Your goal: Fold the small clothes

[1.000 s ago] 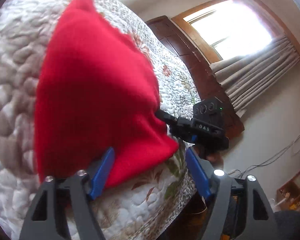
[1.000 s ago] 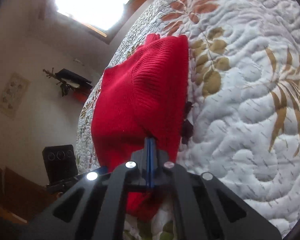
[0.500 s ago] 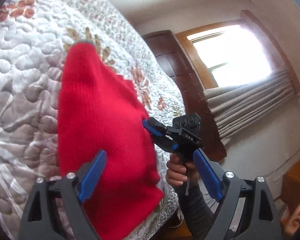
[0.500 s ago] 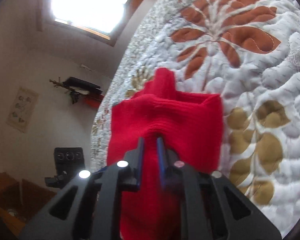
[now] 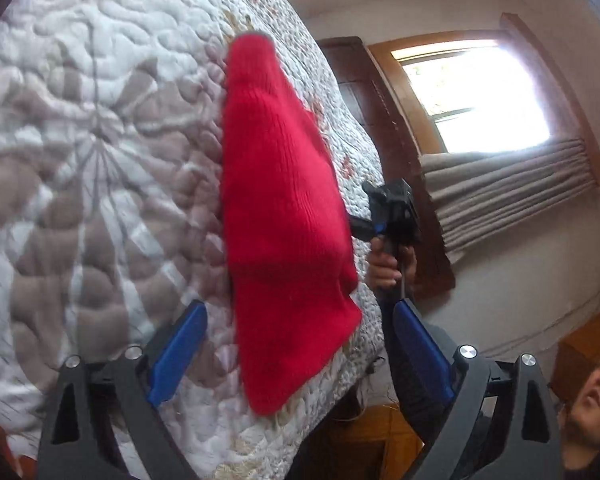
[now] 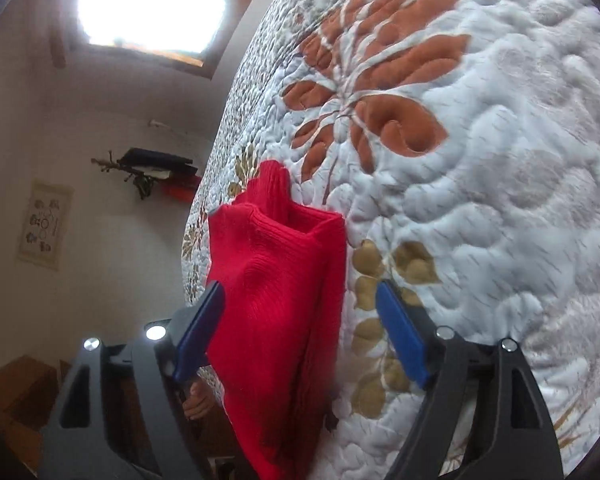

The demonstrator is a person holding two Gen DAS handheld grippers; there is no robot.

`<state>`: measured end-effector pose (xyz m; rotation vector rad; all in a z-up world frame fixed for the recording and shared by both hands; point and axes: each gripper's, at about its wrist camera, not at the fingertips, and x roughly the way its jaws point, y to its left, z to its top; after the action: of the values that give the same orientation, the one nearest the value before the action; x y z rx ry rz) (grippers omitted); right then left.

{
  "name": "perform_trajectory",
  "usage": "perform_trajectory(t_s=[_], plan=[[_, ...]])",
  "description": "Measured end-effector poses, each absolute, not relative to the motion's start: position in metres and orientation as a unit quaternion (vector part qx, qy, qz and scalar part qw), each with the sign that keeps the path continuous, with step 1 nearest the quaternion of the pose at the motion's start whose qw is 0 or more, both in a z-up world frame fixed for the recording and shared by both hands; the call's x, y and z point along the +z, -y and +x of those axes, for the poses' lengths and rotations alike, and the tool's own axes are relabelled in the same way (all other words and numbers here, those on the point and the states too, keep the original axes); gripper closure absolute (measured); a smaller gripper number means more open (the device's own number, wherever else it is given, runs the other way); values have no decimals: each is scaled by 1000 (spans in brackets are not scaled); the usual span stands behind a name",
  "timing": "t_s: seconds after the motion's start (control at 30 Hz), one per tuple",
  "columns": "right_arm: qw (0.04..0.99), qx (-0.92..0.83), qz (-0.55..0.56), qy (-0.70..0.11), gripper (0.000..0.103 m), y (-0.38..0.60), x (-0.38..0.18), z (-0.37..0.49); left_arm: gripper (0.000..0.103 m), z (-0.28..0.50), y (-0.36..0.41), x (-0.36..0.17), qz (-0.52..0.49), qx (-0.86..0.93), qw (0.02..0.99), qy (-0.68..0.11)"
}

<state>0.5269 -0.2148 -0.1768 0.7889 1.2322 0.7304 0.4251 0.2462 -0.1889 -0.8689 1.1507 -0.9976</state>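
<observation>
A red knitted garment (image 5: 284,232) lies folded on the quilted bedspread (image 5: 100,160) near the bed's edge. My left gripper (image 5: 300,328) is open, its blue pads on either side of the garment's near end, holding nothing. In the right wrist view the same red garment (image 6: 288,300) shows a doubled fold at its far end. My right gripper (image 6: 300,316) is open too, its blue fingers (image 6: 400,332) spread wide around the cloth. The right gripper's body (image 5: 392,212) and the hand holding it appear beyond the garment in the left wrist view.
The white quilt (image 6: 480,160) with orange and tan leaf prints stretches far beyond the garment. A bright window (image 5: 472,92) with grey curtains and dark wooden furniture (image 5: 380,128) stand past the bed. A person's face is at the lower right of the left wrist view.
My right gripper went from shut on the red garment to wide open and let it go. The garment was folded over and now lies narrower on the quilt. Both grippers pulled back.
</observation>
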Motion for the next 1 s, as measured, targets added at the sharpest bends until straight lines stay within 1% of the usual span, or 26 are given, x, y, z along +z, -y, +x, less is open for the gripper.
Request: perform_trajectory(t_s=[0.07, 0.1, 0.27, 0.33, 0.4, 0.53, 0.77, 0.83, 0.87, 0.9, 0.97, 1.0], plan=[[680, 337, 330, -562, 16, 202, -177, 543, 7, 424, -237, -191, -371, -448, 639, -503], [673, 349, 326, -565, 16, 195, -178, 553, 4, 424, -234, -193, -370, -455, 637, -500], [643, 415, 297, -571, 12, 170, -177, 568, 4, 419, -227, -199, -376, -482, 622, -489], [627, 442, 311, -561, 12, 171, -177, 568, 4, 417, -220, -199, -391, -501, 599, -487], [618, 457, 314, -557, 12, 173, -176, 570, 4, 416, -213, -201, -380, -500, 608, -485], [614, 463, 311, -558, 14, 164, -171, 581, 4, 417, -210, -202, -394, -484, 609, -490], [632, 467, 278, -553, 13, 149, -171, 576, 4, 414, -192, -191, -352, -462, 641, -501], [627, 468, 281, -555, 15, 147, -171, 577, 4, 414, -186, -189, -350, -460, 644, -501], [629, 467, 278, -556, 20, 144, -170, 577, 4, 415, -183, -188, -344, -458, 646, -504], [627, 469, 277, -557, 37, 142, -172, 578, 5, 415, -182, -188, -340, -456, 647, -507], [615, 475, 269, -569, 55, 133, -180, 576, 7, 418, -177, -186, -334, -455, 648, -512], [617, 475, 264, -570, 56, 129, -182, 575, 9, 418, -178, -187, -335, -453, 647, -514]])
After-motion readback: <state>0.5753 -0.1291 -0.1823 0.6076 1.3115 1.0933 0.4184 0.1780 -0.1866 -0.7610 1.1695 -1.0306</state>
